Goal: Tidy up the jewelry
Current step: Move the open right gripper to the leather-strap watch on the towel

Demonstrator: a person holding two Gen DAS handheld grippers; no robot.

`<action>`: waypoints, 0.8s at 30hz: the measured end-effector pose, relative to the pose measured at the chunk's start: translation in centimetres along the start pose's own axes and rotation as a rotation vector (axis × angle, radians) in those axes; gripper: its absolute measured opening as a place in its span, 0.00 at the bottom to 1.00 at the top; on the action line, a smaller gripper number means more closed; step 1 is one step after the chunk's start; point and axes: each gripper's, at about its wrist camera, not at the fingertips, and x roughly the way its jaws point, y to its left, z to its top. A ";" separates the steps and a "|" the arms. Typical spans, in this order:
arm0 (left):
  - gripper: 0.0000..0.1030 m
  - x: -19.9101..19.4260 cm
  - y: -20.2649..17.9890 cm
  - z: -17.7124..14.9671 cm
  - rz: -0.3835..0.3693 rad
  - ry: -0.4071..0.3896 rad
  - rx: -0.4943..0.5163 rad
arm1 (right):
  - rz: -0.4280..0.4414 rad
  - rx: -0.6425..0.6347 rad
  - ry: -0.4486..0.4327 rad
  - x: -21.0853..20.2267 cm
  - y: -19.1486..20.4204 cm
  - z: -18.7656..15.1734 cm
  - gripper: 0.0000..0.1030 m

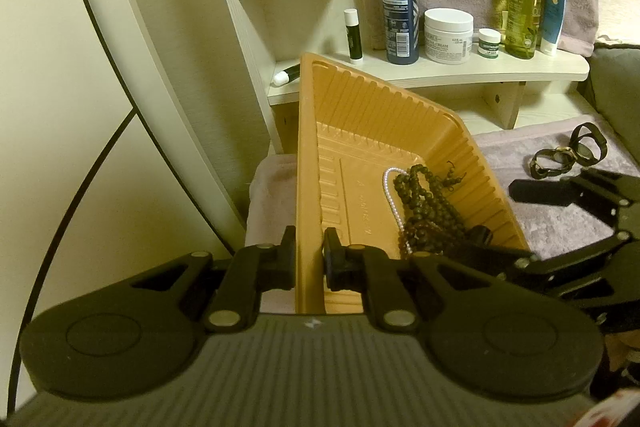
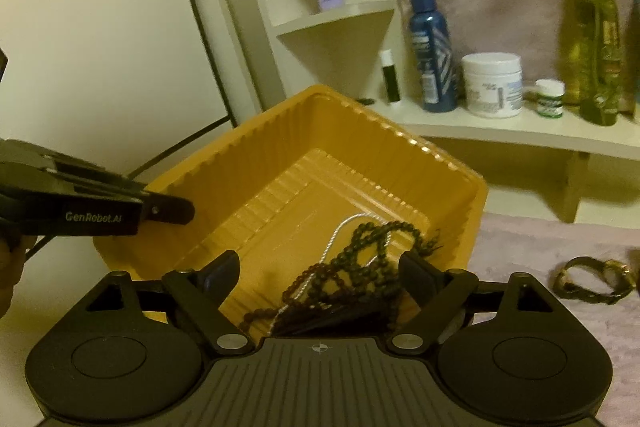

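Clamped on the near wall of the ribbed orange plastic tray (image 1: 384, 131), the left gripper (image 1: 309, 259) tilts it; dark bead necklaces (image 1: 428, 211) lie inside.

Right wrist view: the right gripper (image 2: 320, 275), jaws wide, hovers over the beads, two wristwatches (image 2: 596, 279) beside.

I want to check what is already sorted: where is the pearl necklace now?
The pearl necklace lies inside the orange tray, on its floor, just left of the dark bead strands in the left wrist view. The left gripper clamps the tray's rim.
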 end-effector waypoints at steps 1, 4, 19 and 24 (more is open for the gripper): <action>0.11 0.0 0.0 0.0 -0.001 0.000 0.000 | -0.008 0.001 -0.008 -0.3 -0.1 0.0 0.84; 0.11 0.0 0.1 0.0 -0.001 0.000 -0.001 | -0.048 0.006 -0.028 -1.1 -0.7 -0.1 0.84; 0.11 0.0 0.2 0.0 -0.001 -0.002 -0.001 | -0.358 0.128 -0.055 -5.4 -8.1 -2.3 0.84; 0.11 0.0 0.1 0.0 -0.001 -0.001 0.000 | -0.419 0.126 -0.059 -6.0 -10.0 -2.1 0.84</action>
